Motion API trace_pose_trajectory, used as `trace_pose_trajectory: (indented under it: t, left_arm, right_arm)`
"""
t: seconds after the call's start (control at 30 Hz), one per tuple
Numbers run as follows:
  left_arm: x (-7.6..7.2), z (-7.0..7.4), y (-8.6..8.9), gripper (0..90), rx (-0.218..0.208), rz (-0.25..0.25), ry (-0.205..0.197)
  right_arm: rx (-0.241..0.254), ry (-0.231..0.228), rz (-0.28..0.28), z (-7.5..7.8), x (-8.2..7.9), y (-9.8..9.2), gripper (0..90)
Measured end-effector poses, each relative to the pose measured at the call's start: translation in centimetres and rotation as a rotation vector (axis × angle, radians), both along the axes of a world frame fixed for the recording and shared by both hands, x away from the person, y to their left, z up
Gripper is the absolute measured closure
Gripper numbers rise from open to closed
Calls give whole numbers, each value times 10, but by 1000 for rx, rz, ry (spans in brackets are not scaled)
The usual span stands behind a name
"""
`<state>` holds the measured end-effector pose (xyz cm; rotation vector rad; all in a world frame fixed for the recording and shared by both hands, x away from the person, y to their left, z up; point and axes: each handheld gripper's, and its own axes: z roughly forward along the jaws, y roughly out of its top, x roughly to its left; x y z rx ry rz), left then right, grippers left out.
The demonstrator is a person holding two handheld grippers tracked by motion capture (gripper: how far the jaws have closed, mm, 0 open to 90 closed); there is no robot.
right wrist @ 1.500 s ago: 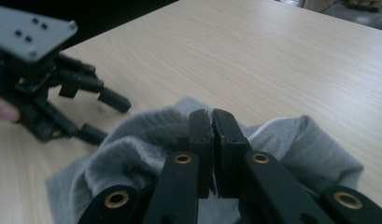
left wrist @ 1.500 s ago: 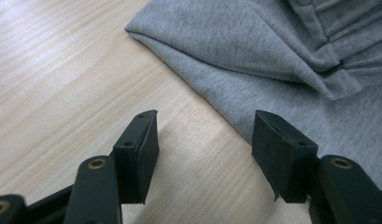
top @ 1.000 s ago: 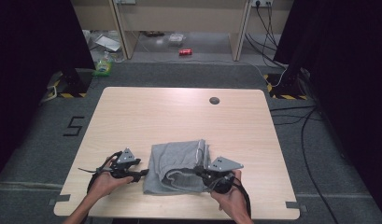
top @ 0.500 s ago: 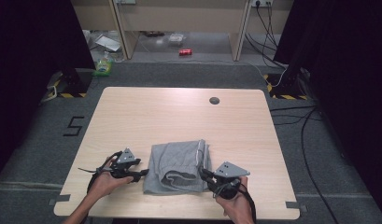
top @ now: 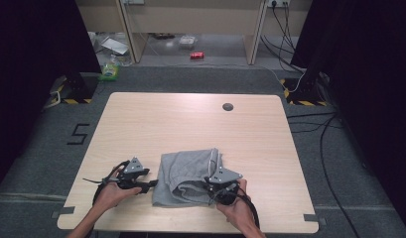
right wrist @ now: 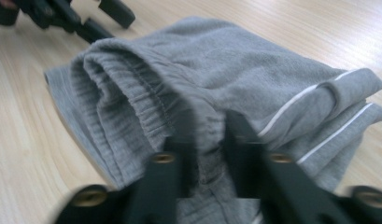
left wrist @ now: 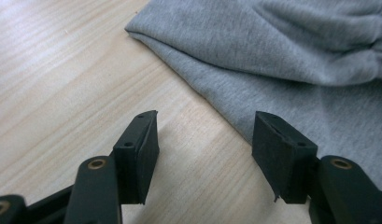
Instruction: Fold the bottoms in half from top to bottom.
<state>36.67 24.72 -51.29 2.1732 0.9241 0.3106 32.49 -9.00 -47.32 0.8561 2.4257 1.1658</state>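
Nearby, the wooden tabletop [top: 190, 124] carries a dark round grommet [top: 228, 106] well apart from the folded grey garment [top: 188, 176], which has white piping and lies near the front edge. Left gripper [left wrist: 205, 140] stands open beside its hem; right gripper [right wrist: 207, 149], just closing, pinches a fold.

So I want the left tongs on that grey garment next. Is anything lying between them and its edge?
Nothing visible. The left tongs stand open over bare table, and the edge of the grey garment runs right up beside one pad. The right tongs already pinch a fold of it.
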Motion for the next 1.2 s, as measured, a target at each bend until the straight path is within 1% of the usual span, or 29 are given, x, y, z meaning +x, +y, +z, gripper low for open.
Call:
trace_pose_trajectory:
  t: [0.03, 0.07, 0.13, 0.2, 0.23, 0.27, 0.33, 0.37, 0.4, 0.47, 0.5, 0.53, 0.57, 0.6, 0.63, 0.7, 0.73, 0.77, 0.83, 0.9, 0.97, 1.03, 1.1, 1.13, 1.2]
  left_arm:
    - [1, 0, 1, 400, -11, 6, 9]
    - [2, 2, 3, 394, -23, 15, 7]
    - [3, 7, 5, 385, -44, 39, -18]
    - [3, 18, 6, 371, -80, 50, -43]
    - [3, 26, 5, 363, -109, 49, -56]
    - [2, 31, 3, 357, -127, 43, -61]
    - [3, 40, -3, 344, -164, 30, -68]
    - [3, 42, -6, 340, -183, 23, -66]
    - [3, 44, -11, 336, -190, 12, -64]
    - [3, 47, -20, 323, -193, 1, -71]
    - [3, 48, -24, 317, -188, -11, -67]
    - [2, 48, -28, 309, -183, -22, -62]
    - [-1, 47, -34, 303, -184, -34, -64]
    - [-4, 47, -38, 298, -189, -43, -66]
    - [-7, 48, -42, 294, -190, -55, -68]
    - [-12, 49, -48, 283, -200, -68, -80]
    - [-16, 52, -51, 281, -205, -77, -87]
    - [-19, 54, -53, 277, -205, -87, -91]
    - [-24, 58, -55, 275, -210, -94, -110]
    - [-27, 62, -58, 275, -209, -99, -119]
    - [-29, 62, -62, 275, -190, -102, -134]
    - [-29, 59, -65, 275, -187, -104, -125]
    - [-29, 52, -70, 276, -162, -115, -108]
    - [-30, 48, -72, 279, -143, -120, -104]
    - [-32, 40, -75, 283, -88, -145, -79]
  right_arm:
    - [3, -3, 5, 1, 0, -1, 860]
    - [2, -8, 4, 3, -1, -3, 867]
    - [16, -21, 9, 10, -7, -7, 873]
    - [24, -34, 22, 18, -18, -10, 874]
    - [25, -40, 32, 22, -23, -11, 874]
    - [19, -52, 34, 24, -30, -12, 875]
    - [-15, -49, 34, 20, -37, -13, 875]
    - [-36, -42, 38, 14, -38, -13, 875]
    - [-52, -20, 39, 6, -39, -12, 875]
    - [-62, 22, 34, -10, -36, -12, 873]
    - [-63, 46, 31, -19, -34, -11, 872]
    - [-53, 60, 32, -22, -33, -11, 870]
    - [-51, 61, 33, -21, -32, -11, 864]
    - [-57, 56, 37, -18, -32, -11, 844]
    - [-56, 60, 36, -16, -32, -11, 811]
    - [-31, 73, 28, -15, -32, -11, 756]
    - [-26, 70, 27, -14, -32, -11, 729]
    - [-4, 65, 20, -12, -32, -12, 695]
    - [22, 60, 7, -7, -31, -15, 645]
    - [47, 44, -6, 0, -30, -17, 601]
    - [65, 32, -10, 7, -28, -17, 580]
    - [80, 28, -13, 13, -26, -16, 571]
    - [85, 15, -11, 17, -21, -13, 569]
    - [84, 14, -13, 17, -19, -11, 571]
    - [79, 27, -16, 13, -13, -7, 576]
